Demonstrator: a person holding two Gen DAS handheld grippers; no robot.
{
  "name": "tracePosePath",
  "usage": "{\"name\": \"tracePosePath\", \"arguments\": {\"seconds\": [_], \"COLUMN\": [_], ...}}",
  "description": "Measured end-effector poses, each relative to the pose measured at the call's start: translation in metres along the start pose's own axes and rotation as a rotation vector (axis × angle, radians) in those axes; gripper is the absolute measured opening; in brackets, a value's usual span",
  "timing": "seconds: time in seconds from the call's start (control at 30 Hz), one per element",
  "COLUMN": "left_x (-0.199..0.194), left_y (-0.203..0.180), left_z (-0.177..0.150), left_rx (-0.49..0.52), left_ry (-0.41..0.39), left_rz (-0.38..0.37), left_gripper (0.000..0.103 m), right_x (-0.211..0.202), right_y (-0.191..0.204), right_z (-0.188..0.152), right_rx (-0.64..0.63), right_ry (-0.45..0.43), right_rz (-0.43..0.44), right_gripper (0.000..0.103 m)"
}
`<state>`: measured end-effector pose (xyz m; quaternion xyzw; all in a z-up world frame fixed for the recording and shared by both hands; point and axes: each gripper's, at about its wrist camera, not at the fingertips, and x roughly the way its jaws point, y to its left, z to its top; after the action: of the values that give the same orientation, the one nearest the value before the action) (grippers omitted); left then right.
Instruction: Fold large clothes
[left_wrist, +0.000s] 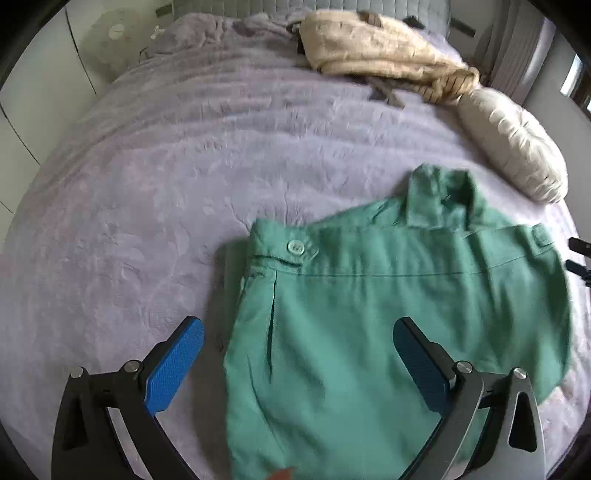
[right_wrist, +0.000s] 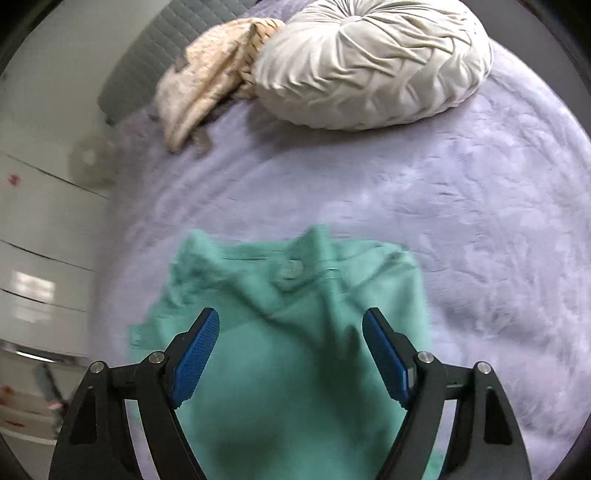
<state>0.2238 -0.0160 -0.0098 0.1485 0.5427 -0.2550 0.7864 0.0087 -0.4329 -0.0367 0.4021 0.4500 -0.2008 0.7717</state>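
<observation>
Green shirt (left_wrist: 369, 295) lies on the lilac bedspread (left_wrist: 147, 203), already folded into a compact block with collar and buttoned cuff on top. Looks mostly done; edges uneven on the right, so maybe one more fold or a tidy-up left. Left gripper (left_wrist: 295, 354) jaws spread wide over the shirt's left edge, nothing between the pads. Right gripper (right_wrist: 291, 350) jaws also wide, hovering above the cloth, gripping nothing. Beyond: round cream cushion (right_wrist: 373, 62), beige garment (left_wrist: 376, 51) near the headboard.

Right gripper (right_wrist: 290, 328) spread wide above green shirt (right_wrist: 295, 387), lilac bedspread (right_wrist: 480, 221), round cushion (right_wrist: 373, 62)
</observation>
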Motion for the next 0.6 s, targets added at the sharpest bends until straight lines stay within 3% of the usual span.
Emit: {"name": "tracePosePath", "arguments": {"seconds": [0.2,0.23,0.27,0.3,0.33,0.37,0.5,0.6], "left_x": [0.090,0.098,0.102,0.100,0.096,0.088,0.069,0.089], "left_y": [0.006,0.011,0.015,0.017,0.016,0.012,0.003,0.002], "left_z": [0.008,0.007,0.007,0.008,0.009,0.013,0.025,0.030], "left_rx": [-0.085,-0.128,-0.174,-0.203,-0.200,-0.171,-0.077,-0.078], "left_ry": [0.136,0.150,0.152,0.140,0.135,0.116,0.022,0.043], "left_rz": [0.051,0.027,-0.007,-0.037,-0.030,0.000,0.038,0.069], "left_gripper": [0.099,0.092,0.071,0.056,0.028,0.017,0.015,0.015], "right_x": [0.042,0.049,0.054,0.058,0.056,0.049,0.007,0.016], "right_y": [-0.010,-0.011,-0.011,-0.010,-0.006,0.001,0.025,0.008], "right_z": [-0.002,-0.004,-0.005,-0.008,-0.011,-0.013,-0.013,-0.003], "right_rx": [-0.052,-0.057,-0.061,-0.069,-0.084,-0.116,-0.250,-0.243], "right_ry": [0.065,0.077,0.089,0.103,0.103,0.075,-0.056,-0.025], "right_rz": [-0.125,-0.140,-0.150,-0.157,-0.164,-0.179,-0.180,-0.220], "right_gripper": [0.081,0.068,0.052,0.010,0.006,0.006,0.005,0.005]}}
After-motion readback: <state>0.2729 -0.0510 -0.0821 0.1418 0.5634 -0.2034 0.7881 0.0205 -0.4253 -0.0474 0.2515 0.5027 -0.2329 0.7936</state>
